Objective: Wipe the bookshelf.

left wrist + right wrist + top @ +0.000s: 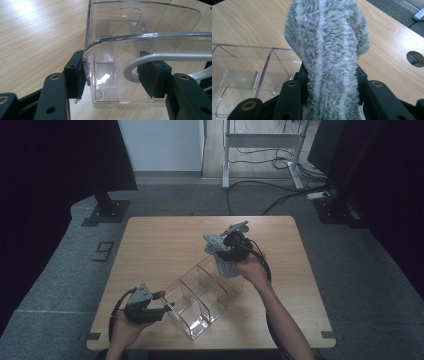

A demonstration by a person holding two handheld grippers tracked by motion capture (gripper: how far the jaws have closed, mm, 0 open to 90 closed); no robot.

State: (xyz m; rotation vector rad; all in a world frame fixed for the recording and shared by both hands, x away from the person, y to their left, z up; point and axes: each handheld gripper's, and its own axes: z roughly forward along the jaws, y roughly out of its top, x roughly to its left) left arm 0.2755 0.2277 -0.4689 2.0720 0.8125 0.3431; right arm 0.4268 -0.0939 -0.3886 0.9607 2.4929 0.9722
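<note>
1. Grey fluffy cloth (329, 50) is pinched in the right gripper (226, 251), held above the far end of the clear organizer (200, 297), over the counter (150, 240) right of centre. In the right gripper view both pads press into the pile.
2. Left gripper (167, 308) is clamped on the organizer's near end wall, one pad outside, one inside.
3. Risk: the cloth is bulky and the compartments narrow; it may catch on a divider and stay draped over the rim.
4. Risk: pushing down could tip or slide the light organizer if the left hold slips on the smooth plastic.
5. Risk: pile may cling to the pads on release.
6. Writing: a "9" (103, 251) marked on the floor left of the counter; no readable labels elsewhere.
</note>
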